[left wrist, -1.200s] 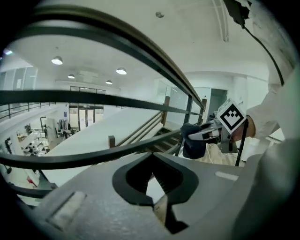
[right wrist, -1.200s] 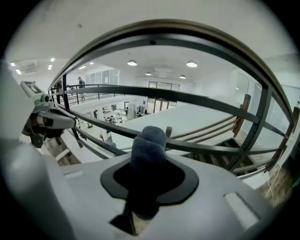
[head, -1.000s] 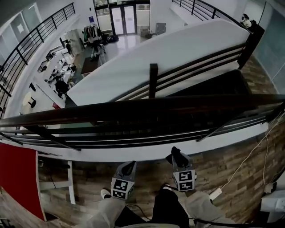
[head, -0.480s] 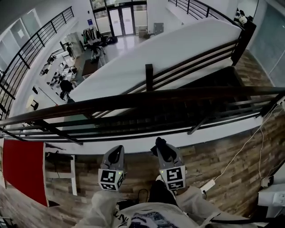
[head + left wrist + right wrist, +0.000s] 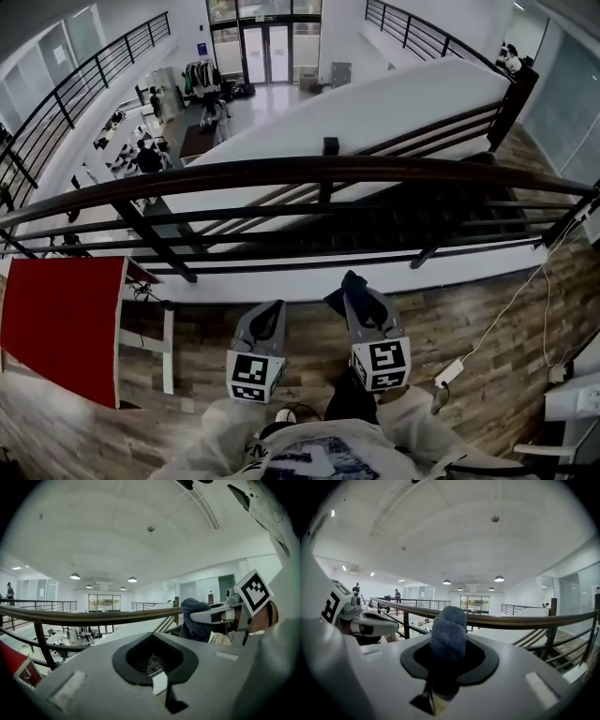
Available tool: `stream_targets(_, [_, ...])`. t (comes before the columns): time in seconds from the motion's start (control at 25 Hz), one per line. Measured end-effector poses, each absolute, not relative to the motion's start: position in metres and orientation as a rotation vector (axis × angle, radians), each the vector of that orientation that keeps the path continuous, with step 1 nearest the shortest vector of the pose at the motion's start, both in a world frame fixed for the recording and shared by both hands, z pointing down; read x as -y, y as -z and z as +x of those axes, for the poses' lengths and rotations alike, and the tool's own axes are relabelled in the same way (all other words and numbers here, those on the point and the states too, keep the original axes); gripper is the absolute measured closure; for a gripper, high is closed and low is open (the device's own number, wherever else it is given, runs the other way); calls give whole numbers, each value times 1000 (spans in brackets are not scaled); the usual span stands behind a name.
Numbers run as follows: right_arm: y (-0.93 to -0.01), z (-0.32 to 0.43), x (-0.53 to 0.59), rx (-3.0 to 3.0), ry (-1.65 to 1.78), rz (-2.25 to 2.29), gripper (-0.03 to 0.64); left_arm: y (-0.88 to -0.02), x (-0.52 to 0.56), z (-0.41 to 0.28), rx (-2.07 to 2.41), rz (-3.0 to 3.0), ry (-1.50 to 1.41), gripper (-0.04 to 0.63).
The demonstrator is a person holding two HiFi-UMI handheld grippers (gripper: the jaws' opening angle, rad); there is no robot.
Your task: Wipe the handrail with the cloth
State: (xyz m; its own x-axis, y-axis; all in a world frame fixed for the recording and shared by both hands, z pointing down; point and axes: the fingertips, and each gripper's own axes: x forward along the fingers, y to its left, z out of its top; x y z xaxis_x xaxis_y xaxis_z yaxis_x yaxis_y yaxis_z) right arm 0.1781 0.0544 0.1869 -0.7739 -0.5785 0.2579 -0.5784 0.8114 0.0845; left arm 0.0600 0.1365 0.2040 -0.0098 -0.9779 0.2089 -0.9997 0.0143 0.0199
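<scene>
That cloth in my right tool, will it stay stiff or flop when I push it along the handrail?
Probably soft and floppy: the cloth sits bunched in a rounded wad in the right tool. Its fuzzy pile should drag, not slip, on the smooth handrail.

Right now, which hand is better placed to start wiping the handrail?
Right. The right tool is shut on the cloth and points toward the handrail ahead. The left tool has nothing between its jaws, so it has nothing to wipe with.
</scene>
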Motion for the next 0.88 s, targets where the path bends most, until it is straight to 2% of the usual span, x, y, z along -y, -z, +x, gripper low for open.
stream_targets(0.32, [-158, 170, -145, 2788, -44, 865, 518, -184, -226, 46, 2117, 2061, -147, 595])
stream_targets(0.88, [-146, 235, -139, 2809, -63, 895, 520, -158, -204, 113, 2153, 2124, -168, 595])
